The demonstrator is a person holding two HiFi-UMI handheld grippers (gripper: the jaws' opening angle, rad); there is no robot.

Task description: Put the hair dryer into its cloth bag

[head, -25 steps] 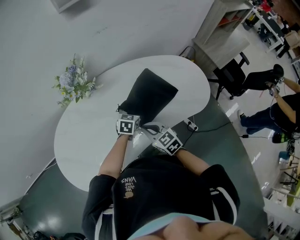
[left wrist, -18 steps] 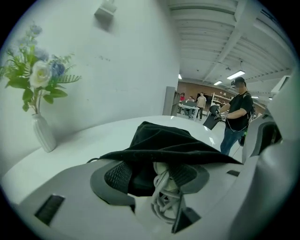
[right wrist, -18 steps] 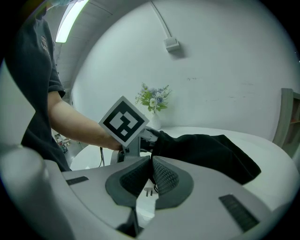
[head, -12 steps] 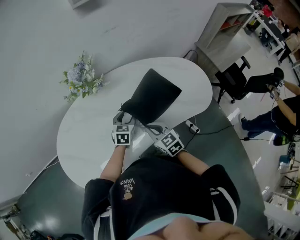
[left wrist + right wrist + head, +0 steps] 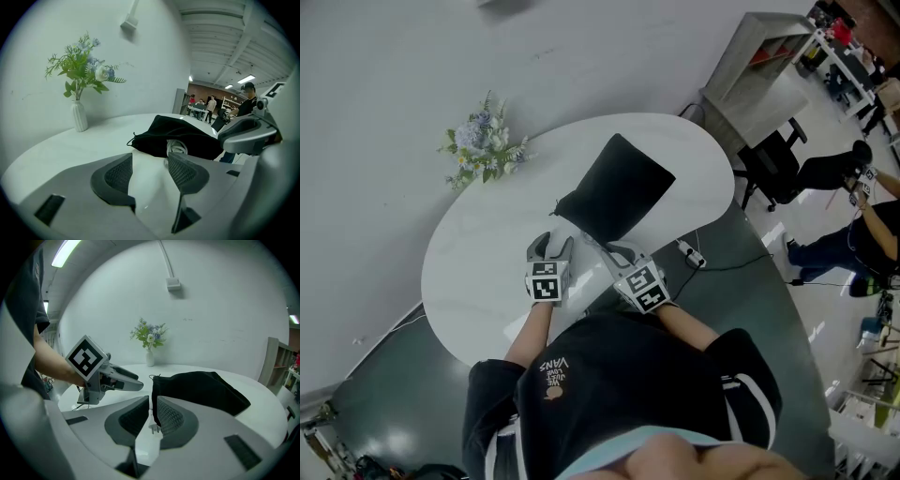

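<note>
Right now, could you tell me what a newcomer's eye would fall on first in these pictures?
The black cloth bag lies on the round white table, something pale showing in its mouth. A vase of flowers stands at the table's edge by the wall. The right tongs pinch the bag's mouth; the left tongs stand open beside it.

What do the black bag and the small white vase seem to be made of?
The black bag looks like soft cloth, perhaps velvet: matte, sagging into folds, with a drawstring at its mouth. The white vase is likely ceramic: opaque and smooth, though painted glass or plastic is possible.
</note>
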